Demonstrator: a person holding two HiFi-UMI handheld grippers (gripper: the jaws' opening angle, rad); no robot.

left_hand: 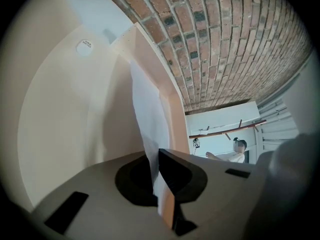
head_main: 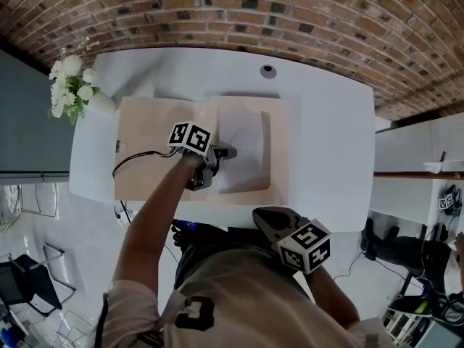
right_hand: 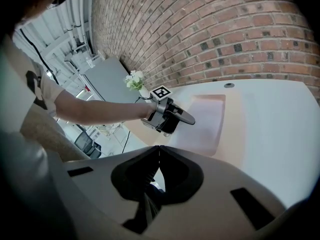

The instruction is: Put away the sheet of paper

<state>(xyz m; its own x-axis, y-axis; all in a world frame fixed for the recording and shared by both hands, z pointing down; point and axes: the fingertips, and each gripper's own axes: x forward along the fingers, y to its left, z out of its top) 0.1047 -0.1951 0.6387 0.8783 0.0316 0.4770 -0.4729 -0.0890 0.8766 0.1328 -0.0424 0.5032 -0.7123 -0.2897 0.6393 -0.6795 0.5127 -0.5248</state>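
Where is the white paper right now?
In the head view, the sheet of paper sits on the right half of the open beige folder, mid-table, right of the flowers. The left gripper pinches its left edge.

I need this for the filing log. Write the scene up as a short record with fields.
surface: white table, brick wall behind it
folder: peach, lying open on the table
sheet of paper: white, on the folder's right half
left gripper: shut on the sheet's edge near the folder's middle
right gripper: jaws together, nothing between them, near the person's body, short of the table
other: flowers at the table's far left corner
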